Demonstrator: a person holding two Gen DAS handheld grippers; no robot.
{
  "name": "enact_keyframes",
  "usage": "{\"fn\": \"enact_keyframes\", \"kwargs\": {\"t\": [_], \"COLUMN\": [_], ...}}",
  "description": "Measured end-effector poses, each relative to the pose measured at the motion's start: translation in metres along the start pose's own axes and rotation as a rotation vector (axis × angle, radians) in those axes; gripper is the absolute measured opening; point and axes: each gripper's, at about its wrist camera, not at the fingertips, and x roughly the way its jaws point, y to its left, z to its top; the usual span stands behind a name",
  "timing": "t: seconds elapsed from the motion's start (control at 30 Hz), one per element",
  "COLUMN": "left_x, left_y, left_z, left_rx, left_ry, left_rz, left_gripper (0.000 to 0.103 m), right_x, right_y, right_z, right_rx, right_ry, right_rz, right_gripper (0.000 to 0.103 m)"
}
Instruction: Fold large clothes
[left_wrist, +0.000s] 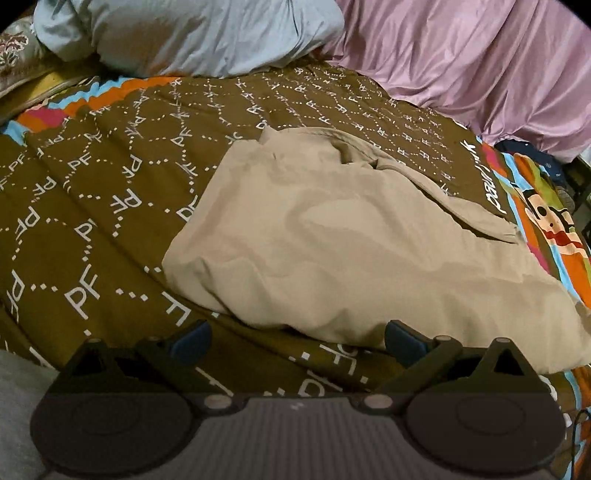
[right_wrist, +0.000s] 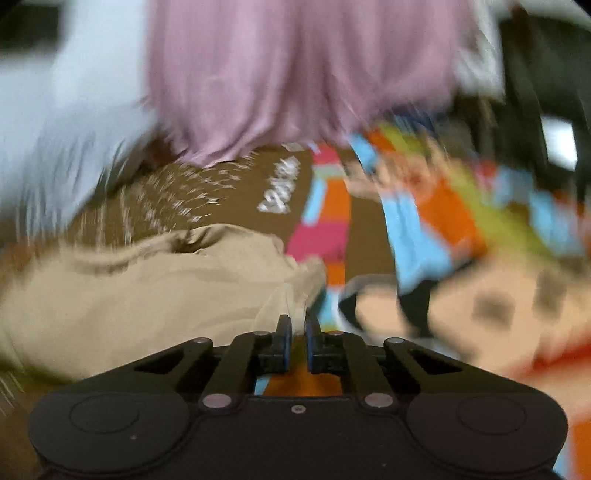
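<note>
Brown bedspread (left_wrist: 110, 192) with white PF lettering and a bright cartoon border is covering the bed, and a pink satiny cloth (left_wrist: 480, 74) is piling up at about 1 o'clock with a pale blue bundle (left_wrist: 192, 33) sitting at 11 o'clock. A beige garment (left_wrist: 332, 240) is lying rumpled in the middle of the left wrist view, spreading toward 4 o'clock. Left gripper (left_wrist: 297, 338) is hanging low at 6 o'clock with fingers spread wide, the garment's near edge sitting between them. Right wrist view is blurring heavily; right gripper (right_wrist: 298, 341) is showing its fingers nearly together, only a narrow gap, the garment (right_wrist: 147, 295) lying at 9 o'clock, and whether any fabric is pinched is impossible to tell
</note>
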Motion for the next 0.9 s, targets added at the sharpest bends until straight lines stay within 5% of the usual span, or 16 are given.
{"fn": "enact_keyframes", "kwargs": {"t": [0.07,0.17,0.33,0.43,0.57,0.67,0.77,0.87,0.9], "left_x": [0.000,0.000,0.003,0.004,0.011,0.018,0.024,0.023,0.023], "left_y": [0.001,0.006,0.017,0.024,0.030,0.034,0.039,0.038,0.038], "left_z": [0.001,0.002,0.004,0.006,0.011,0.018,0.020,0.020,0.020], "left_rx": [-0.006,-0.028,-0.106,-0.152,-0.216,-0.259,-0.294,-0.285,-0.277], "left_ry": [0.005,0.010,0.044,0.047,0.038,0.025,0.021,-0.015,-0.018], "left_rz": [-0.003,-0.013,-0.083,-0.128,-0.152,-0.155,-0.165,-0.118,-0.110], "left_gripper": [0.102,0.102,0.102,0.102,0.099,0.091,0.084,0.056,0.054], "right_x": [0.009,0.034,0.024,0.013,-0.006,0.001,0.019,0.033,0.037], "right_y": [0.009,-0.004,-0.002,-0.016,-0.033,-0.032,-0.026,-0.023,-0.024], "right_z": [-0.004,-0.027,-0.021,-0.014,-0.012,-0.017,-0.020,-0.020,-0.019], "right_rx": [-0.099,-0.026,-0.014,0.130,0.449,0.621,0.707,0.752,0.770], "right_ry": [0.012,0.134,0.118,0.129,0.147,0.189,0.242,0.243,0.240], "right_rz": [-0.042,-0.061,-0.117,-0.053,0.195,0.344,0.360,0.332,0.311], "right_gripper": [0.007,0.007,0.013,0.022,0.056,0.068,0.070,0.068,0.067]}}
